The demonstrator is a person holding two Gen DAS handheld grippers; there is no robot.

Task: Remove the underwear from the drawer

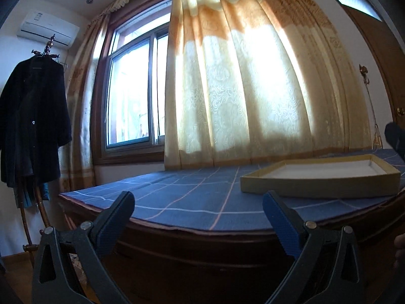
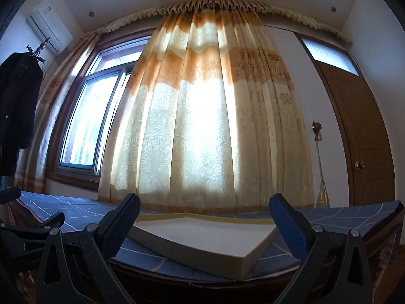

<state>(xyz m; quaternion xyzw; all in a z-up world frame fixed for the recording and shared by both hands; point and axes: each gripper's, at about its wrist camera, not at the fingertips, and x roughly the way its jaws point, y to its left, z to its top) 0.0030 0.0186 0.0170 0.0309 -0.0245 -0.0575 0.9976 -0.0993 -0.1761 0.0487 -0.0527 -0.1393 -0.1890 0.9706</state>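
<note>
- Your left hand-held gripper (image 1: 198,200) hangs with fingers spread wide, gripping nothing, in front of the worktop (image 1: 177,202).
- Your right hand-held gripper (image 2: 205,202) is likewise spread and empty, just before the shallow box (image 2: 202,238).
- You cannot see the underwear or the drawer in either view.

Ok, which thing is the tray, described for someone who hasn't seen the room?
Find the sunlit cream-and-orange curtain. Below it lies a blue checked cloth over a dark wooden surface. The shallow cardboard tray, tan walls and white inside, is the only object resting there.
</note>
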